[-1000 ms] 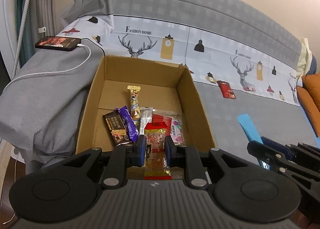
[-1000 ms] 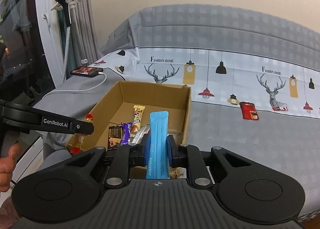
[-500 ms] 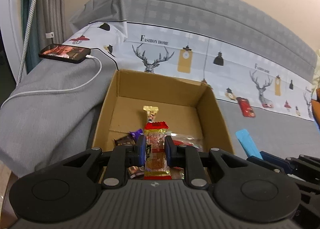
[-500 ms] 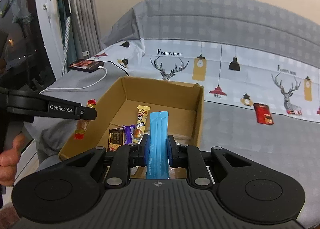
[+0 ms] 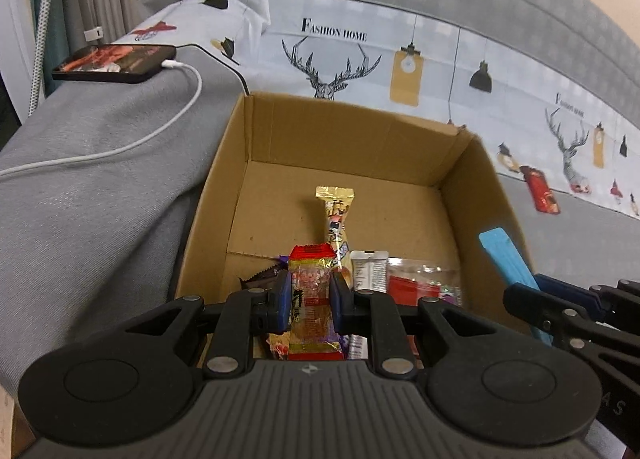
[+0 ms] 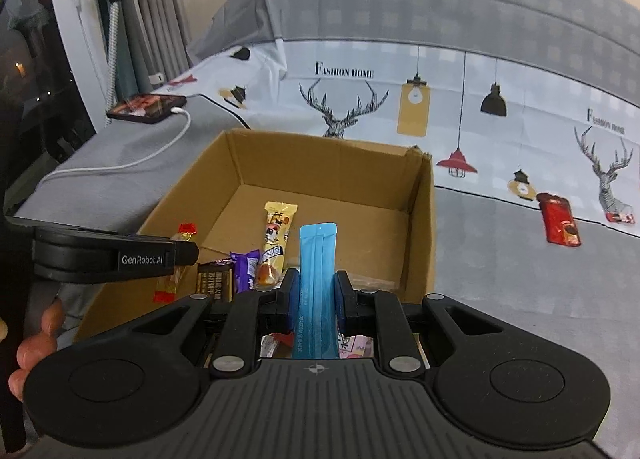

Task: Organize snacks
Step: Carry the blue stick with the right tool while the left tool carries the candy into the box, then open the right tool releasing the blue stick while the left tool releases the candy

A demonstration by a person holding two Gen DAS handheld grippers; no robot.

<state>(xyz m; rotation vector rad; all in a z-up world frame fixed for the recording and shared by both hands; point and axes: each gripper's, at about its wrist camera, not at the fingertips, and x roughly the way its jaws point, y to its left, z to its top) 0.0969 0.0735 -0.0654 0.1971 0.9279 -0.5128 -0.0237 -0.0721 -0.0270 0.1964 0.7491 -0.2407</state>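
Note:
An open cardboard box (image 5: pixel 472 179) stands on the bed and holds several snacks, among them a gold-wrapped bar (image 5: pixel 336 215). My left gripper (image 5: pixel 307 291) is shut on a red-and-gold candy packet (image 5: pixel 310 299) over the box's near edge. My right gripper (image 6: pixel 317 295) is shut on a long blue sachet (image 6: pixel 317 259), held upright above the box's near right part. The box also shows in the right wrist view (image 6: pixel 422 219), with the left gripper (image 6: pixel 176 255) and its candy packet (image 6: pixel 182 235) at its left wall. The blue sachet also shows in the left wrist view (image 5: pixel 506 259).
A phone (image 5: pixel 114 63) on a white charging cable (image 5: pixel 160 131) lies on a grey blanket left of the box. A red packet (image 6: pixel 558 219) lies on the printed bedsheet to the right. Curtains and a window stand at the far left.
Both grippers have moved forward and closer to the box, each still holding its snack. The box fills more of both views.

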